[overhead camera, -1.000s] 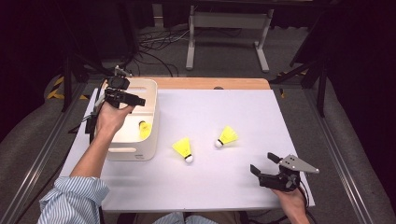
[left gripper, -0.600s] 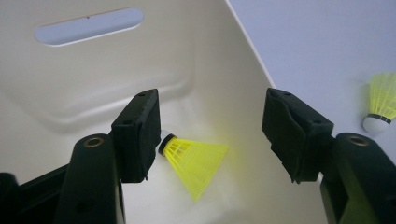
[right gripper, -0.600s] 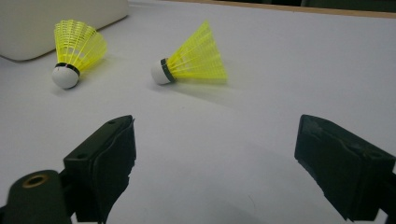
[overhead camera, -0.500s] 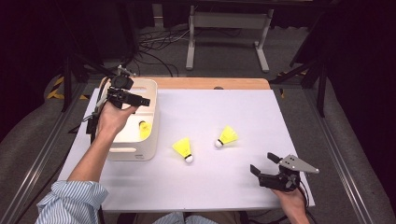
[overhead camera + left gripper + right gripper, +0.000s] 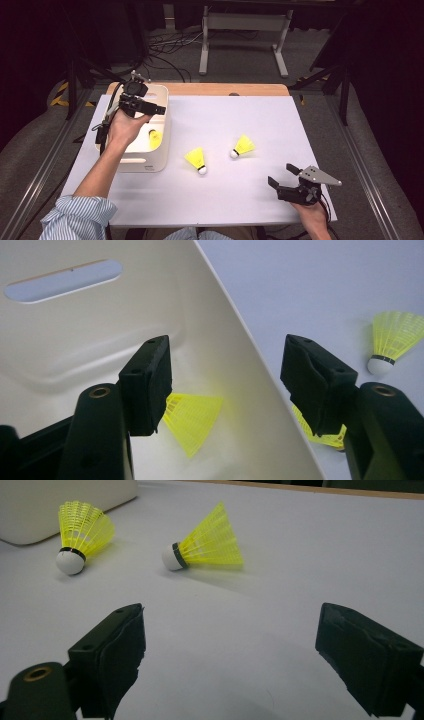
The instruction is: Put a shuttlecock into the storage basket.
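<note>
A cream bin point(image 5: 132, 162) stands at the table's left with one yellow shuttlecock point(image 5: 155, 139) lying inside. My left gripper point(image 5: 158, 110) hovers open over the bin's right rim. In the left gripper view its jaws straddle the bin wall point(image 5: 240, 405), with nothing between them, and the shuttlecock in the bin point(image 5: 192, 417) lies below. Two more yellow shuttlecocks point(image 5: 196, 160) point(image 5: 242, 146) lie on the white table right of the bin. My right gripper point(image 5: 281, 175) rests open near the front right edge, facing those two shuttlecocks point(image 5: 82, 527) point(image 5: 210, 542).
The white table top point(image 5: 225, 210) has a wooden strip point(image 5: 225, 90) along its far edge. Beyond the table are cables on the floor and a metal frame point(image 5: 245, 30). The bin has a handle slot point(image 5: 62, 280) in its wall.
The left gripper has shifted slightly to the right above the bin. The right gripper and the shuttlecocks have stayed where they were.
</note>
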